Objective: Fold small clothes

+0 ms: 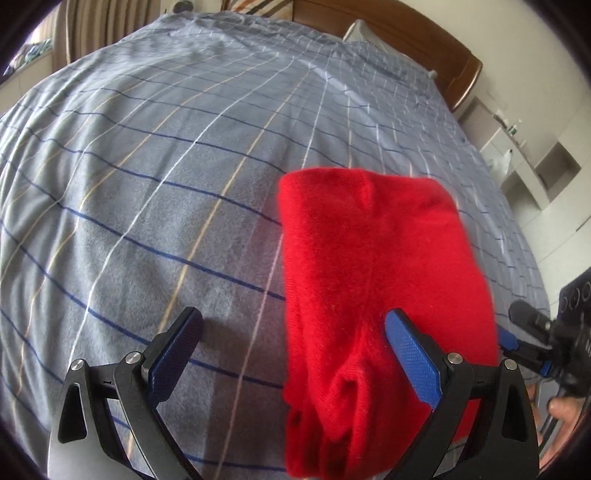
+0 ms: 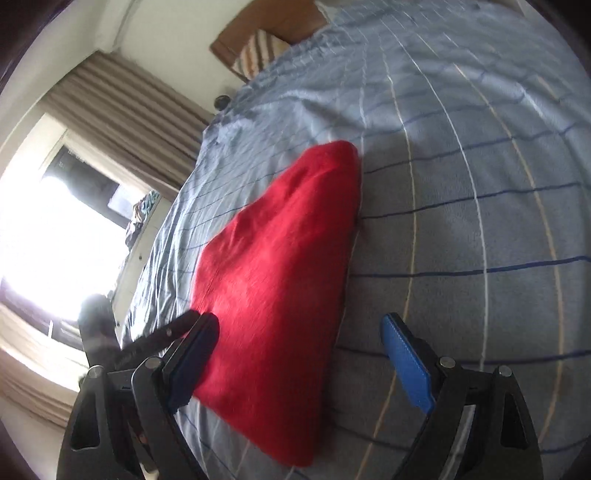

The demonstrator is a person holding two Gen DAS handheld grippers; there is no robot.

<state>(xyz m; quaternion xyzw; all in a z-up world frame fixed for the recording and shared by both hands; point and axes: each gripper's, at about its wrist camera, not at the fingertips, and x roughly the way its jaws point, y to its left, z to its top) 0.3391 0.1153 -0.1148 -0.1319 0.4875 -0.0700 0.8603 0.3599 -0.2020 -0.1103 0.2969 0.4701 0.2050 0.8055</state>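
A folded red fleece garment (image 1: 373, 295) lies on the blue-grey checked bedspread (image 1: 166, 166). My left gripper (image 1: 293, 332) is open, its jaws wide apart just above the bed; its right finger (image 1: 410, 354) rests over the garment's near end. The right gripper (image 1: 532, 339) shows at the garment's right edge in this view. In the right wrist view the garment (image 2: 277, 277) lies between the jaws of my open right gripper (image 2: 299, 339), its left finger (image 2: 192, 362) by the garment's left edge. Neither gripper holds the cloth.
The bedspread (image 2: 480, 184) covers a wide bed with a wooden headboard (image 1: 406, 40) and a pillow (image 1: 364, 33) at the far end. White shelving (image 1: 524, 155) stands at the right of the bed. A curtained bright window (image 2: 55, 221) is on the other side.
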